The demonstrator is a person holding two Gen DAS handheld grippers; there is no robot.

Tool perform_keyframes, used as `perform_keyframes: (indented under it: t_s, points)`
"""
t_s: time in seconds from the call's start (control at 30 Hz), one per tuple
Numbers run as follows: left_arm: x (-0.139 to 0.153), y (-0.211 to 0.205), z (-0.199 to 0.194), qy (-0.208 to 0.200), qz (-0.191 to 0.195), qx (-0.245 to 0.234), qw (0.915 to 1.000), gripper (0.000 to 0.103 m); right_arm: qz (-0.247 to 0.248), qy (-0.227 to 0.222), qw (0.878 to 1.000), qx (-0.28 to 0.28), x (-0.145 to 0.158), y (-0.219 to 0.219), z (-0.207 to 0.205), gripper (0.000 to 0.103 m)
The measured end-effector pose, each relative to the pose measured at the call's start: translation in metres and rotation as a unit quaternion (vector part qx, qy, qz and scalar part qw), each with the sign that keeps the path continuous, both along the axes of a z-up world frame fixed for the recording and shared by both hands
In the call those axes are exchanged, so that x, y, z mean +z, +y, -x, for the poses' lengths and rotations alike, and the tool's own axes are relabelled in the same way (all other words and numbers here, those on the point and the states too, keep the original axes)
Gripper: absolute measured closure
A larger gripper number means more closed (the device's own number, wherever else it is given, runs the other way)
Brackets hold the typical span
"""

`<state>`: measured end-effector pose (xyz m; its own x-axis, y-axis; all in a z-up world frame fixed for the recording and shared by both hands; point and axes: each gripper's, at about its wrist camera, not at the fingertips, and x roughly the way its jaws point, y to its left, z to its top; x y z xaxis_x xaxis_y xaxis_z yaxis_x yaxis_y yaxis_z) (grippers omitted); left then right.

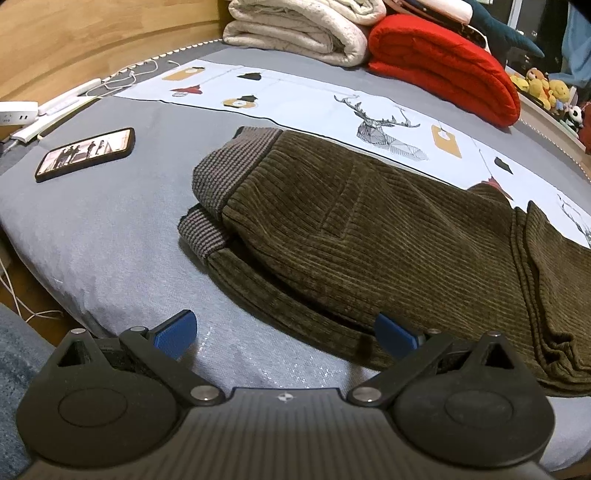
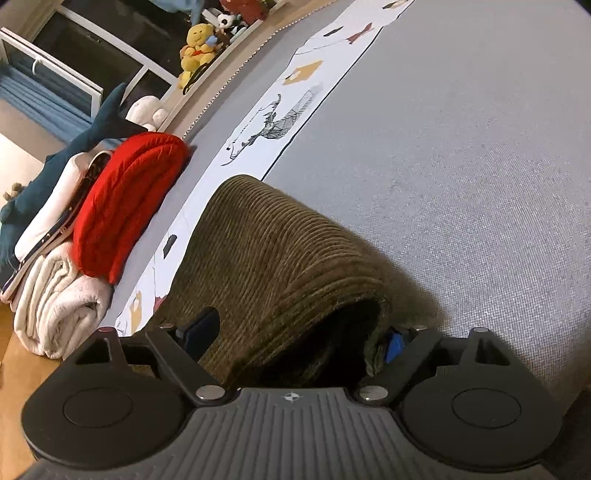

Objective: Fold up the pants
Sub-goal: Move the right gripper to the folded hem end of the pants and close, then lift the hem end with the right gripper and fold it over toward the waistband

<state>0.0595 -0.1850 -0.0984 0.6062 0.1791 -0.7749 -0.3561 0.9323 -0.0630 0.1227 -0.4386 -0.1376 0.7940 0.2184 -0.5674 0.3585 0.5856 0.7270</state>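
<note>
Dark olive corduroy pants (image 1: 354, 221) lie folded on the grey bed, their ribbed striped waistband (image 1: 225, 173) towards the left and a stack of layers at the right. My left gripper (image 1: 286, 334) hovers open over the near edge of the pants, with only sheet and the fabric edge between its blue pads (image 1: 177, 332). In the right wrist view the folded end of the pants (image 2: 280, 258) bulges up between the wide-spread fingers of my right gripper (image 2: 295, 338). The fabric covers most of the right blue pad (image 2: 394, 345) and lies against it; I see no squeeze.
A phone (image 1: 86, 153) lies on the grey sheet (image 1: 110, 240) to the left, with chargers and cables (image 1: 55, 107) beyond it. A folded cream blanket (image 1: 299, 33) and a red quilt (image 1: 447, 70) are stacked at the far side, with plush toys (image 2: 199, 48) on a ledge.
</note>
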Motion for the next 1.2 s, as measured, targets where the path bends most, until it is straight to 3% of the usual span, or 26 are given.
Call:
perform_keyframes:
  t_s: [0.33, 0.37, 0.47, 0.5, 0.73, 0.83, 0.9, 0.93, 1.03, 1.13, 1.2]
  points:
    - [0.002, 0.006, 0.002, 0.013, 0.011, -0.005, 0.9998, 0.000, -0.001, 0.000, 1.000, -0.003, 0.001, 0.002, -0.002, 0.010]
    - [0.004, 0.007, 0.003, 0.014, 0.011, -0.008, 0.9998, 0.000, 0.003, 0.004, 1.000, -0.006, 0.001, 0.002, -0.001, 0.017]
    - [0.013, 0.012, 0.005, 0.013, -0.003, -0.005, 0.9999, 0.000, 0.004, 0.024, 0.999, -0.025, -0.002, -0.006, 0.001, 0.056]
    - [0.016, 0.016, 0.004, 0.014, -0.005, -0.002, 0.9999, 0.000, -0.002, 0.026, 0.999, -0.024, -0.004, -0.008, 0.001, 0.060]
    - [0.046, 0.070, -0.018, 0.013, -0.012, 0.039, 0.9991, 0.000, 0.056, 0.045, 0.997, 0.000, 0.013, 0.002, -0.009, 0.070]
    - [0.061, 0.106, -0.027, 0.002, -0.014, 0.081, 0.9966, 0.000, 0.121, 0.024, 0.992, 0.026, 0.051, 0.021, -0.019, 0.075]
    - [0.069, 0.129, -0.033, -0.009, -0.011, 0.106, 0.9943, 0.000, 0.172, -0.016, 0.983, 0.057, 0.087, 0.047, -0.028, 0.076]
    - [0.072, 0.139, -0.035, -0.015, -0.005, 0.116, 0.9931, 0.000, 0.203, -0.038, 0.975, 0.077, 0.107, 0.066, -0.033, 0.077]
    - [0.072, 0.165, -0.037, -0.037, 0.023, 0.142, 0.9889, 0.000, 0.305, -0.120, 0.932, 0.155, 0.165, 0.155, -0.039, 0.077]
    - [0.065, 0.180, -0.030, -0.039, 0.035, 0.140, 0.9888, 0.000, 0.377, -0.211, 0.868, 0.246, 0.192, 0.256, -0.022, 0.077]
    - [0.062, 0.189, -0.025, -0.034, 0.032, 0.143, 0.9886, 0.000, 0.398, -0.270, 0.816, 0.321, 0.188, 0.329, 0.001, 0.077]
